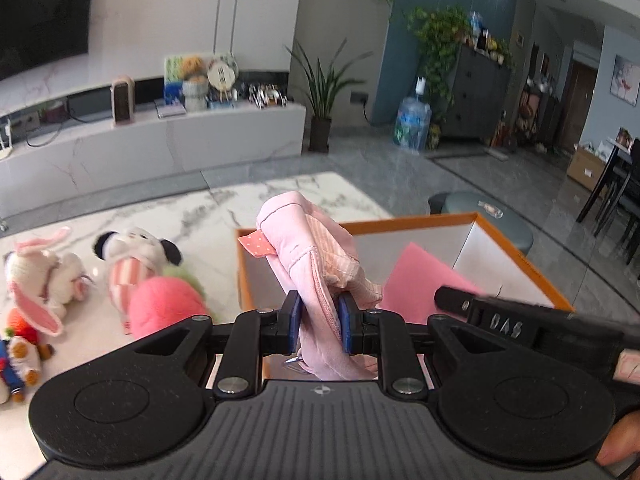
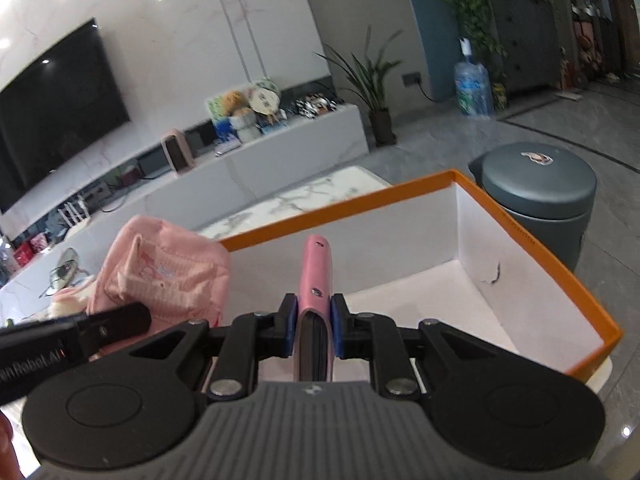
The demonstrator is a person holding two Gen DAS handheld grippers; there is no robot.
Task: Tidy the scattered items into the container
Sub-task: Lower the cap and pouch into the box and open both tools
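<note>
Both wrist cameras look forward, close over the shared orange box (image 1: 520, 258), toward the TV wall (image 2: 180, 40).

The orange-rimmed box (image 2: 532, 248) lies open at the top — its white floor bare toward the right wall. Plush toys (image 1: 132, 264) crowd the marble table (image 1: 224, 208) at its left; a grey bin (image 2: 540, 200) stands beyond the far right corner.

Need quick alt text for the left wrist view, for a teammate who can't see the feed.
The left gripper is shut on a pink fabric pouch, held over the near edge of the orange-rimmed box. Plush toys lie on the marble table to the left; the right gripper's finger reaches in from the right.
</note>
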